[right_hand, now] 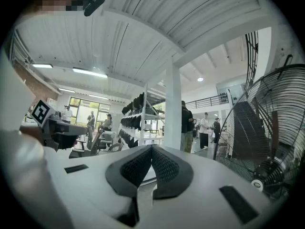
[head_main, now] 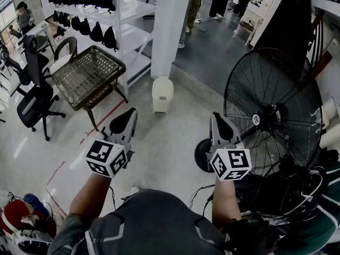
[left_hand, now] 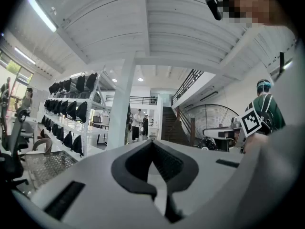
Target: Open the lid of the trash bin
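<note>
We hold both pairs of tongs out over the floor (head_main: 159,153), side by side and well apart from each other. The left tongs (head_main: 129,116) are closed, their dark tips meeting with nothing between them, as the left gripper view shows (left_hand: 152,144). The right tongs (head_main: 217,119) are closed and empty too, with their tips pressed together in the right gripper view (right_hand: 151,149).

The trash bin (head_main: 162,97) is a small white one standing upright on the floor at the foot of the white pillar (head_main: 170,25), ahead of us and roughly between the two pairs of tongs. Its lid (head_main: 162,83) lies flat on top, shut. Neither pair of tongs touches the bin; both are well short of it.

To the right of the right tongs stands a large black fan (head_main: 272,116) with a round wire guard, and its base is near those tongs. To the left of the bin is a low counter (head_main: 87,76) with a wire mesh top. Behind it a white shelf (head_main: 125,36) carries rows of black objects. An office chair (head_main: 34,102) stands at the far left.
</note>
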Tool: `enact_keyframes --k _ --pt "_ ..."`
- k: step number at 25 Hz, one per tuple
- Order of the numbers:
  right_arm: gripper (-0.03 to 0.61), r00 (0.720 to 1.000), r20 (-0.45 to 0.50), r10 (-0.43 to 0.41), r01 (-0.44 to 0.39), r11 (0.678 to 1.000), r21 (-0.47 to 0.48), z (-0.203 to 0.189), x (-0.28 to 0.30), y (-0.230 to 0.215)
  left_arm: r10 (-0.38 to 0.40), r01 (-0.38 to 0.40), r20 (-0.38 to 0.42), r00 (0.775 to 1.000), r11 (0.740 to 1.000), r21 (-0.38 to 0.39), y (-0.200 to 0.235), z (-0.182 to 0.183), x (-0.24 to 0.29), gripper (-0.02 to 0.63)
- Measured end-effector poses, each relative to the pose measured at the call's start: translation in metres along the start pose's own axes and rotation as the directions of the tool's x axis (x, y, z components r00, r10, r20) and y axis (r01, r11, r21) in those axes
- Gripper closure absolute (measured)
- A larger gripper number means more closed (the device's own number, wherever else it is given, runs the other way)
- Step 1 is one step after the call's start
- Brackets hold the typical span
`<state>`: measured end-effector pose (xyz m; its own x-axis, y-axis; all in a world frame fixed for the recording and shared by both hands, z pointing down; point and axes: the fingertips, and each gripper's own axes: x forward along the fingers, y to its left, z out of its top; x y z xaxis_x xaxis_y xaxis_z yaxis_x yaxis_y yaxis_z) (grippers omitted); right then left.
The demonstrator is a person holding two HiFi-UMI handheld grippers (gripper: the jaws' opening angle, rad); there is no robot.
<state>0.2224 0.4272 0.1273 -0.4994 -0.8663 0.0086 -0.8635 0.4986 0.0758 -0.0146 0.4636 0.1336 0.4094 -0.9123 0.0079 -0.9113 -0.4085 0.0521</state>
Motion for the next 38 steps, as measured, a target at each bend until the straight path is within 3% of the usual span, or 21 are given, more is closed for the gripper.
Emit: enact_keyframes --k 8,13,17,29,33,38 --pt "0.554 1.000 -0.003 0.001 -0.001 1.000 -0.009 0.002 0.006 0.012 0.005 -0.005 -0.002 1.000 1.000 -0.010 0.012 -0.003 -0.006 0.606" --pt "0.552 1.000 0.005 0.012 -0.012 0.999 0.047 -0.005 0.007 0.020 -0.006 0.006 0.002 1.000 1.000 -0.012 0.017 -0.009 -0.013 0.606" --pt "0.552 1.000 -0.016 0.004 -0.003 1.000 0.021 -0.012 0.012 0.032 -0.025 0.025 -0.004 1.000 1.000 -0.018 0.023 -0.016 -0.021 0.606" --pt "0.552 1.000 0.011 0.006 -0.006 1.000 0.005 -0.016 0.046 0.088 -0.046 0.046 0.009 0.999 0.998 -0.037 0.079 -0.034 -0.041 0.606" --pt "0.552 1.000 0.023 0.010 -0.009 1.000 -0.008 -0.014 0.061 0.088 -0.053 0.053 0.000 0.999 0.998 -0.038 0.088 -0.038 -0.037 0.606" --pt "0.552 0.998 0.033 0.062 -0.062 0.998 0.003 -0.018 0.102 0.080 -0.008 0.008 -0.009 1.000 0.999 -0.031 0.107 -0.036 -0.014 0.606"
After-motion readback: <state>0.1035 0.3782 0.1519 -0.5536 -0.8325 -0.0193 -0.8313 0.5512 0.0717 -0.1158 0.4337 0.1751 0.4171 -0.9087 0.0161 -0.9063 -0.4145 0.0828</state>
